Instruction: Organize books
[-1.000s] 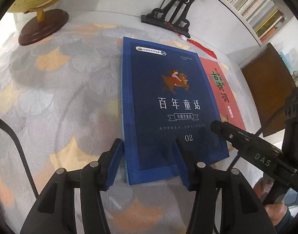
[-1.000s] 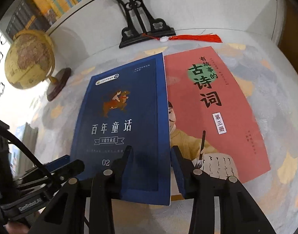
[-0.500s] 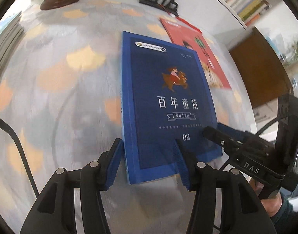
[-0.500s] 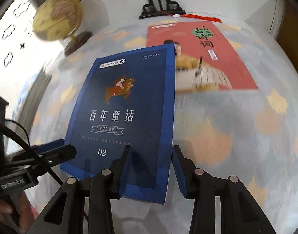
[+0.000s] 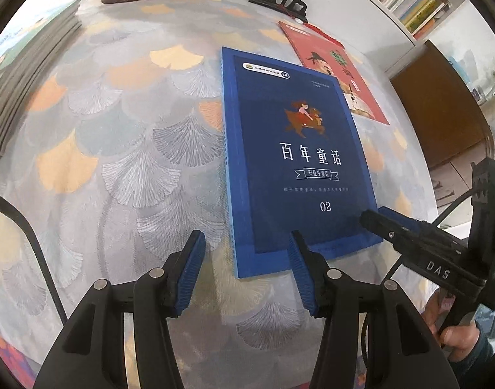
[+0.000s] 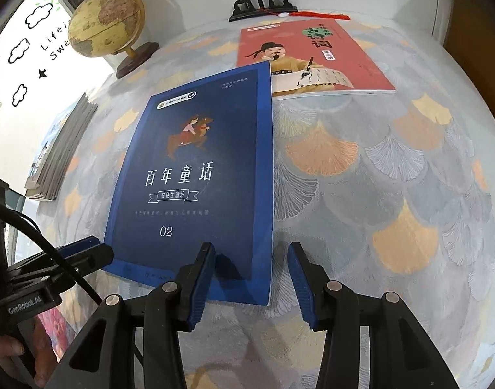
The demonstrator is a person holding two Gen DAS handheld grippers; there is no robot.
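Books lie flat on the patterned surface (image 6: pixel 393 168); blue book (image 6: pixel 198 175) sits gripped at both near corners, left hand-held gripper (image 5: pixel 244 270) and right hand-held gripper (image 6: pixel 250 283) each half-open astride an edge, the right's jaws having just been opening, seemingly to slide it clear of the red book (image 6: pixel 312 58).

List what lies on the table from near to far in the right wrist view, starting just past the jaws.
Blue book → red book → black carved stand at the back wall. The globe and the stack of books sit off to the left, outside this line.
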